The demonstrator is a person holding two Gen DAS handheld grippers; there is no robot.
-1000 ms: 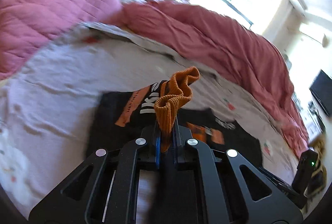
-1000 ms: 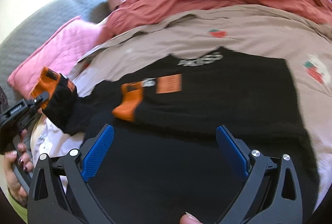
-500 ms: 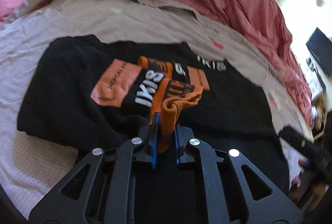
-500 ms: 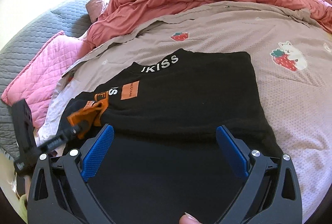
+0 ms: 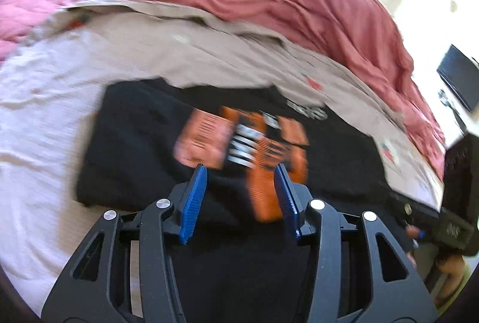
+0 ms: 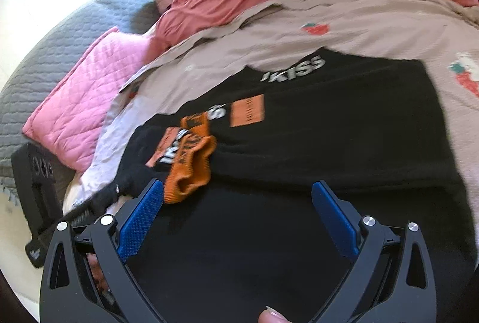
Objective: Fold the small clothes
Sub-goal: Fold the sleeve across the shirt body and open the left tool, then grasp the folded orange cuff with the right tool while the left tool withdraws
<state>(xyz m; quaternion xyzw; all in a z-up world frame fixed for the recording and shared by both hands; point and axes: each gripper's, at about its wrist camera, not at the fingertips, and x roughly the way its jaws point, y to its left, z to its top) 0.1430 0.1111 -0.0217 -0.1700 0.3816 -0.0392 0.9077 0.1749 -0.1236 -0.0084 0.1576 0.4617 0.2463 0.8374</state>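
Now the left gripper [image 5: 239, 197] is opening beside the orange cuff [image 6: 191, 170] (unpinched), right gripper [image 6: 236, 218] spread wide over the black sweater [image 6: 329, 143]

From my right-hand camera I can read white capitals "KISS" on the black garment [image 6: 344, 119], near its far edge, with a stroke of a cut-off letter before them. Lower down, more white lettering sits beside an orange patch [image 6: 248, 110], but it is too blurred for me to read. The orange patch carries fine dark print that I cannot make out. The orange cuff [image 6: 191, 164] has dark marks, unreadable. From my left-hand camera everything printed on the black garment [image 5: 134, 137] is smeared by motion: white bars and orange blocks, no legible letters.
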